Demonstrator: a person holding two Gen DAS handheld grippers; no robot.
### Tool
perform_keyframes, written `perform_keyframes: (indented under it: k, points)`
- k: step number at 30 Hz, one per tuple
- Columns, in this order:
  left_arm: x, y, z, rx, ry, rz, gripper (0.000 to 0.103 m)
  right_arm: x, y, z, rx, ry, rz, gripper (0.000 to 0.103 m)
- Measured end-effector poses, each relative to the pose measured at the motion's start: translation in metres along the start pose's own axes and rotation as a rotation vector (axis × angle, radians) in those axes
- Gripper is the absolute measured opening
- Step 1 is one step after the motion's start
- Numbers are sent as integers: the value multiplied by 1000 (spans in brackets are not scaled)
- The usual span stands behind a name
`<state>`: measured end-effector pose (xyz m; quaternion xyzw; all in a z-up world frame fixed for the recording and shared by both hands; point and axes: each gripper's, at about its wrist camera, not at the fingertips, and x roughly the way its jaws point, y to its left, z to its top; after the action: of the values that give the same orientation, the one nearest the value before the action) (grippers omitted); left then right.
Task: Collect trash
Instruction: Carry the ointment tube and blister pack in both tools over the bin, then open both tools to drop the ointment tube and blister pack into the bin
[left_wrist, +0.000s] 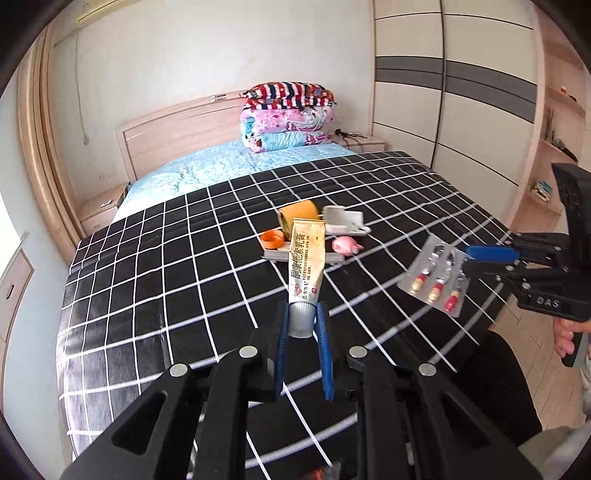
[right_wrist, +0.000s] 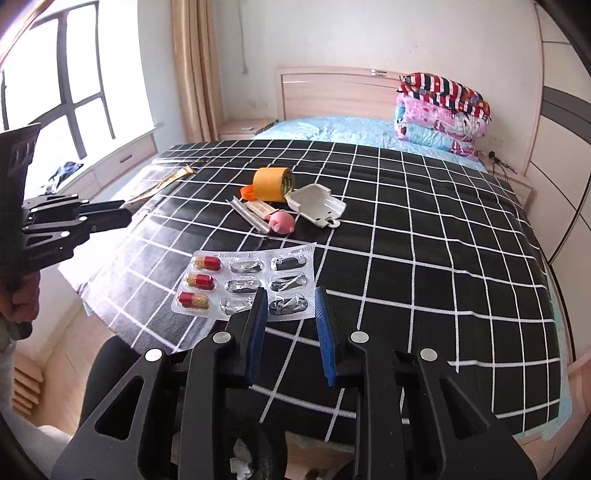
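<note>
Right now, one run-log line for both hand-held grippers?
left hand-held gripper: shut on ointment tube | right hand-held gripper: shut on blister pack

The bed (right_wrist: 424, 258) (black checked cover) carries tape roll (right_wrist: 272, 184), white tray (right_wrist: 316, 206), pink toy (right_wrist: 282, 222).

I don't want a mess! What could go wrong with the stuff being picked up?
The left hand-held gripper pinches the ointment tube only at its cap end, so it might slip. The blister pack, three capsules left, sits just at the tips of the right hand-held gripper and could drop.
</note>
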<state>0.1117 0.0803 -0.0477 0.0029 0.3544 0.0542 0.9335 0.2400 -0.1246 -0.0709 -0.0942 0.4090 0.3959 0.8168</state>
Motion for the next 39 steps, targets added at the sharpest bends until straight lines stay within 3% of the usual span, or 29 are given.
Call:
perform_keyframes:
  k: [9,17,27,39]
  points:
    - [-42,-37,-32,68,4,-69,15,-27,14,-26,-9,-1,32,26]
    - [-49,-69,-72,109,100,-139,15,-40,27,-63,-11,47,86,26]
    - [-36,-86,-117,100,215,-236,15,-26,43,-105,-46,174,136,26]
    - [19,-91,-168,88,403,-257,15,20,57,-157,-74,382,168,26]
